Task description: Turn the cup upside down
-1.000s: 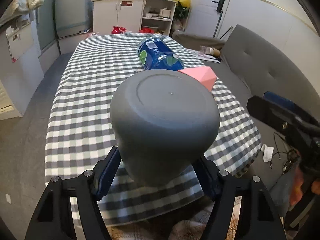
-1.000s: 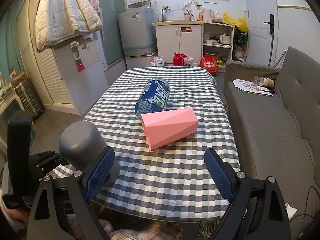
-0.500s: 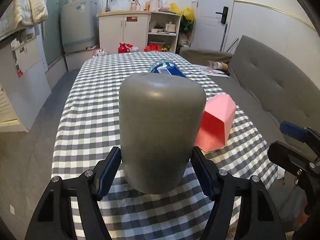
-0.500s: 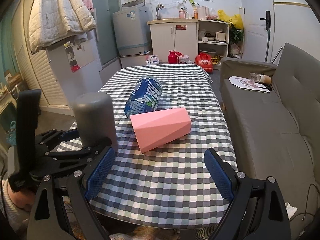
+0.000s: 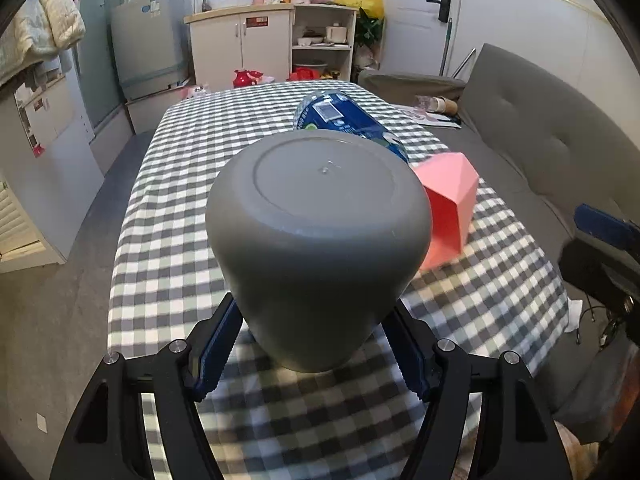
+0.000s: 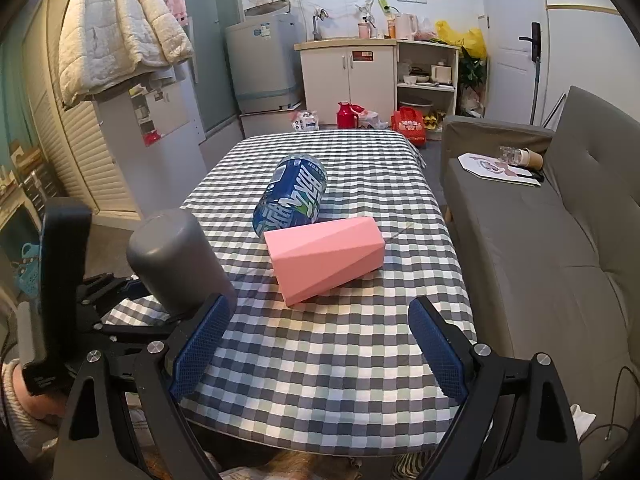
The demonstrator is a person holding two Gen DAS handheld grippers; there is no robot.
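Note:
A grey cup [image 5: 316,232] fills the left wrist view, its flat bottom tipped up toward the camera. My left gripper [image 5: 316,344] is shut on the cup near its hidden rim, over the near end of the checked table [image 5: 180,184]. In the right wrist view the cup [image 6: 176,260] leans at the table's near left corner, held by the left gripper [image 6: 132,300]. My right gripper [image 6: 316,348] is open and empty above the table's front edge.
A pink faceted box [image 6: 326,258] lies on its side mid-table, with a blue bottle [image 6: 292,196] lying behind it. A grey sofa [image 6: 560,240] runs along the right side. Cabinets and a washing machine [image 6: 262,68] stand beyond the far end.
The cup stood upright in the left gripper half a second ago. It now tips back toward the camera, bottom showing again. The right gripper has stayed nearly still.

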